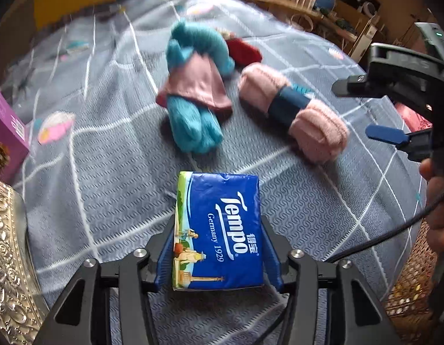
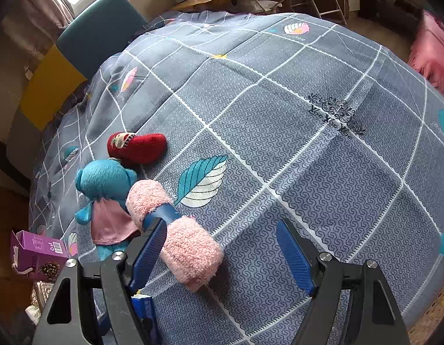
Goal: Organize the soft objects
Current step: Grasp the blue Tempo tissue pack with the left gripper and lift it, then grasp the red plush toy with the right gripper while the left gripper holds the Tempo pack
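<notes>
Right now the step in hand looks like setting down the tissue pack: it lies flat on the bed, on the grey checked cover, between the fingers of the left tongs. The jaws stand partly apart, and a thin gap shows on either side of the pack, so I judge the pads no longer press on it. Beyond it, in a loose row, lie the blue plush doll, the red plush piece and the pink rolled towel with its dark band.

The right tongs hover with jaws wide and nothing held; the pink towel lies just beside the left finger, its near end reaching into the gap between the two.

Next, the left tongs need to lift clear without dragging the pack. The right tongs would need to centre over the towel's banded middle before closing, since the plush roll will squash and could slip sideways.
</notes>
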`<state>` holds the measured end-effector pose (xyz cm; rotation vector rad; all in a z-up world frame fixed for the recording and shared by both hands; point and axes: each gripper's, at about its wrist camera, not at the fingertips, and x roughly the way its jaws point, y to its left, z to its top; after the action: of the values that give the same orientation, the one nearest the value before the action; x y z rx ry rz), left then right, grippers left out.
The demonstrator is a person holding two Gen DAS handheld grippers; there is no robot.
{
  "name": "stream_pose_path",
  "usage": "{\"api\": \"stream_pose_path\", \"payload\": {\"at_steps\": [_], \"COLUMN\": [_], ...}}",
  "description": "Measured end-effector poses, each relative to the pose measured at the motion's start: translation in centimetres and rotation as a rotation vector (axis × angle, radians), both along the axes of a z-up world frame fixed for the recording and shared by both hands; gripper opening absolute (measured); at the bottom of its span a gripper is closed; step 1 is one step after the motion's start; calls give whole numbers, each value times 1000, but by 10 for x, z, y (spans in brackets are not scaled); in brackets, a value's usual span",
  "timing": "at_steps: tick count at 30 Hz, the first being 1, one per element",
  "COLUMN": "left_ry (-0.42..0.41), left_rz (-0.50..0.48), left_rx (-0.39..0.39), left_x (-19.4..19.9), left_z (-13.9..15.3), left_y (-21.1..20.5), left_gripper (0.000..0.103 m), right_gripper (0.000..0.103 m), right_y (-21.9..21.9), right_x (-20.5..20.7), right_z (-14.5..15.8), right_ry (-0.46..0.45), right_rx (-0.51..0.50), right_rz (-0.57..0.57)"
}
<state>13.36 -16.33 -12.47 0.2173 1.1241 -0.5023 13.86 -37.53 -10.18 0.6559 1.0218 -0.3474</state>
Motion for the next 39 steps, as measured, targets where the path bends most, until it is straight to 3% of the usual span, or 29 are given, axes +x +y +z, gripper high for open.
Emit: {"api": "stream_pose_path", "payload": {"at_steps": [6, 11, 14, 23, 27, 31, 39], "left_ry": [-48, -180, -215, -242, -251, -255, -256], "left_rz": [26, -52, -54, -55, -57, -57, -57], "left_rx": [-4, 4, -22, -32, -39, -40, -51], "left_x": [-15, -34, -40, -44, -51, -52, -52], "left_z": [0, -8, -11, -11, -11, -11, -11], "left_y": [27, 36, 39, 42, 46, 46, 47], "left_gripper": [52, 54, 54, 54, 54, 54, 54], "right_gripper": [79, 79, 79, 79, 72, 57, 50], "right_y": [4, 10, 13, 15, 27, 37, 47], "right_x": [2, 4, 5, 6, 12, 37, 132], "right_z": [2, 1, 2, 5, 9, 18, 22], "right_ry": [-6, 1, 3, -4, -13, -16, -17], "right_rx": [-8, -17, -34, -54, -102, -183, -396], "right_rz": [22, 52, 67, 80, 143, 239, 377]}}
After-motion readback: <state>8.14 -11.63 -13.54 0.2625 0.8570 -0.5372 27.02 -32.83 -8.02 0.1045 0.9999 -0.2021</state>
